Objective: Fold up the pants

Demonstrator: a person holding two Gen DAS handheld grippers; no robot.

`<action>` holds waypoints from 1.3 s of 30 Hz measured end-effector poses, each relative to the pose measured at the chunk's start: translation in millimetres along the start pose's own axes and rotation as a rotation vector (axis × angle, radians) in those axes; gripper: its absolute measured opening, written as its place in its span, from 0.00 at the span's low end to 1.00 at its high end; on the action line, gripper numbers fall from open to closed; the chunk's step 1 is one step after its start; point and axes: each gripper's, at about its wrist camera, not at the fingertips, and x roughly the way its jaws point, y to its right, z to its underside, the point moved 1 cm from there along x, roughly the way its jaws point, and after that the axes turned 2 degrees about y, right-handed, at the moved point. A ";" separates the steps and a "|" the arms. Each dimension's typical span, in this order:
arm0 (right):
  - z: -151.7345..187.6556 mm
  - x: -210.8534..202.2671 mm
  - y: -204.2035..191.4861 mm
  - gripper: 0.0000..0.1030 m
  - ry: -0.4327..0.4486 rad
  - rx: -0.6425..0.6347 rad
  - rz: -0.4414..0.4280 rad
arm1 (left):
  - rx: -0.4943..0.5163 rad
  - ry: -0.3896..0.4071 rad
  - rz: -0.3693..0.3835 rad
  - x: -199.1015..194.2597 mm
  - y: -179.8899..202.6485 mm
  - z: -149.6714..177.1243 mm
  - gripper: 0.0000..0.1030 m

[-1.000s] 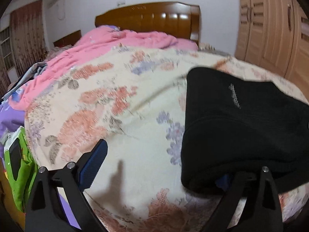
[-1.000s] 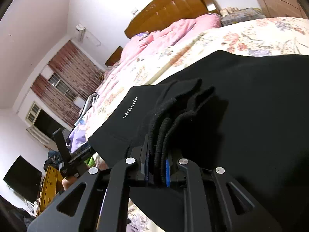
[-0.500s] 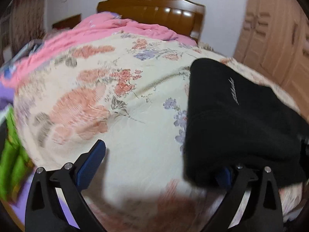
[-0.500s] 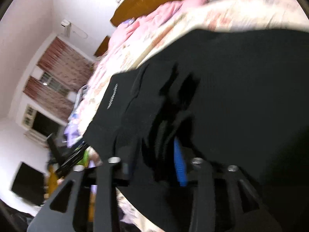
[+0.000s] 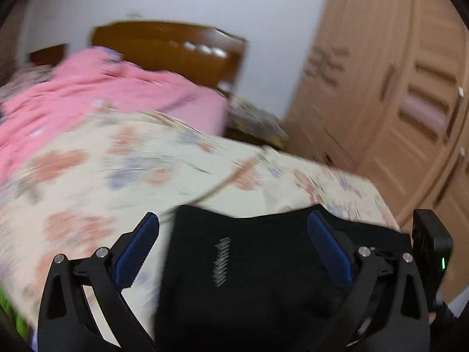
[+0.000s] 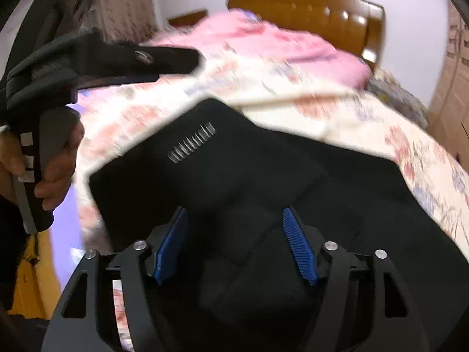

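Right wrist view, change: one second ago the blue pads pinched the bunched edge of the black pants (image 6: 234, 182); now that edge is released and lies flat.
Left wrist view, change: the pants were at the right side before; now they lie between the fingers and the view is higher.
Pants, place: folded on the floral bedspread (image 6: 337, 111), white logo up, near the bed's front edge.
Right gripper (image 6: 236, 243): jaws opening, pads apart above the cloth, nothing pinched.
Left gripper (image 5: 234, 252): fingers spread fully wide, holding nothing.
Surroundings: pink blanket (image 5: 96, 99), wooden headboard (image 5: 176, 47), wardrobe (image 5: 395, 102).
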 end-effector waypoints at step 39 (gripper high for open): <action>4.2 10.6 73.0 0.94 -0.033 0.146 -0.108 | 0.142 -0.242 -0.228 129.6 -18.0 25.0 0.99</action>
